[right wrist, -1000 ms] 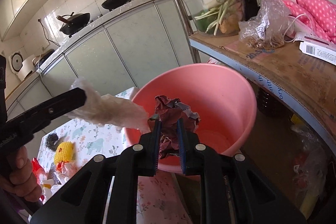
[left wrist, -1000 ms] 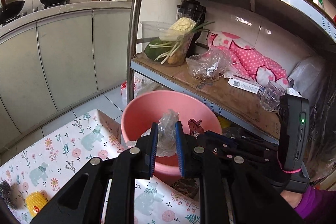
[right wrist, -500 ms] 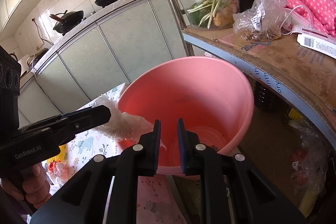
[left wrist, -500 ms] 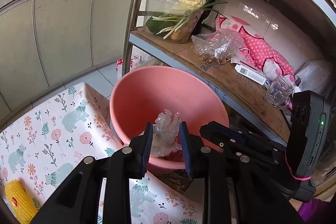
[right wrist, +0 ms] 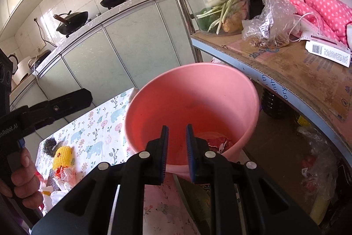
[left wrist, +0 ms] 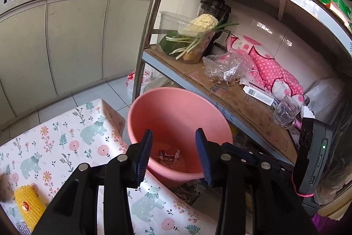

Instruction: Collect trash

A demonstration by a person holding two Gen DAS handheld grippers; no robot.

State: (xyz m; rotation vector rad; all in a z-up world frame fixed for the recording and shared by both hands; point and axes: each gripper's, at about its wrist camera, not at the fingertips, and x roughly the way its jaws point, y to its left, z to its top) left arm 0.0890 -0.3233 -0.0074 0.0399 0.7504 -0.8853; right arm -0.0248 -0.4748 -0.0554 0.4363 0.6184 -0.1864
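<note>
A pink plastic bucket stands beside the table corner, below the metal shelf. Crumpled clear plastic and red wrapper trash lie on its bottom; the red wrapper also shows in the right wrist view. My left gripper is open and empty above the bucket's near rim. My right gripper is open a little and empty over the bucket. More wrapper scraps lie on the table at the left.
The table has a floral cloth. A yellow scrubber and a dark steel-wool pad lie on it. The metal shelf holds vegetables, a plastic bag, a glass mug and pink fabric. Kitchen cabinets stand behind.
The right gripper let the red wrapper fall into the bucket, then the left gripper opened wide and dropped the clear plastic in. Both grippers are now empty.
</note>
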